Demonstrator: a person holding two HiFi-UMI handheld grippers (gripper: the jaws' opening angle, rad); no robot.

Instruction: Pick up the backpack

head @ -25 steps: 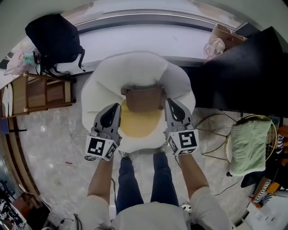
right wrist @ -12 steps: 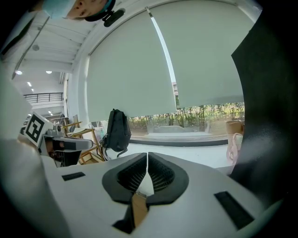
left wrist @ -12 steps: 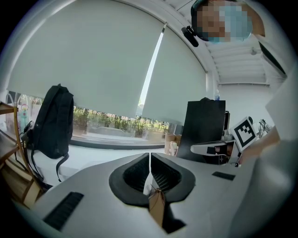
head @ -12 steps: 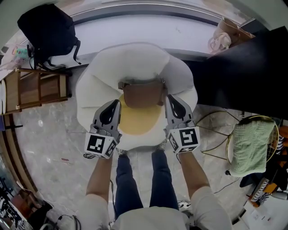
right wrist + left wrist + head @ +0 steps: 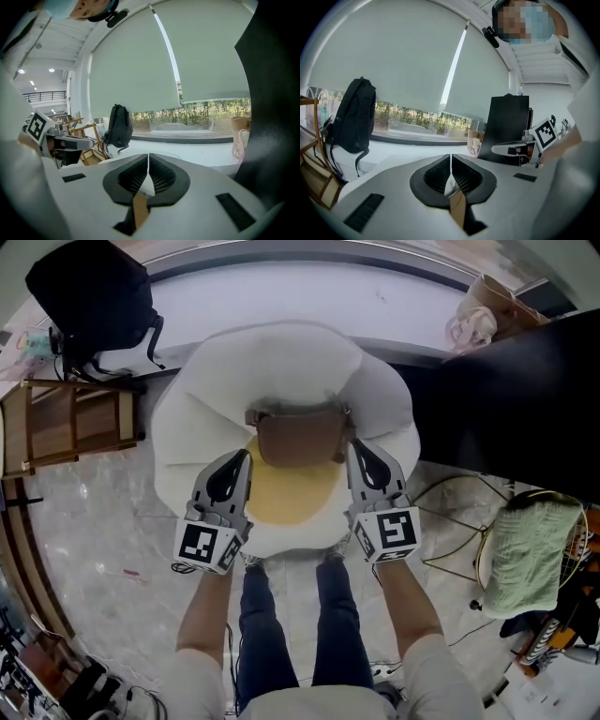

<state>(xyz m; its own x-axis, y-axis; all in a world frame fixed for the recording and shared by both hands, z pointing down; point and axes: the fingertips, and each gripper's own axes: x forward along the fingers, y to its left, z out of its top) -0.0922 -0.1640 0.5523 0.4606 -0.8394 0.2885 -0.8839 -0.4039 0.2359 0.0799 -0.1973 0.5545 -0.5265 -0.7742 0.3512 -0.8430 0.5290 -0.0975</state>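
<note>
backpack [image 5: 89, 301] stands upright well off up-left, nearer left gripper [image 5: 242, 465]; right gripper [image 5: 358, 457] and left both clenched empty.

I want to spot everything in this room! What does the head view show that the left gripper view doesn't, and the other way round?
Only the head view shows the green towel, the marble floor and the person's legs in blue jeans.

Only the left gripper view shows the big window blind and the green plants outside.

Both show the black backpack by the window, the paper bag, the wooden rack and the right gripper.
</note>
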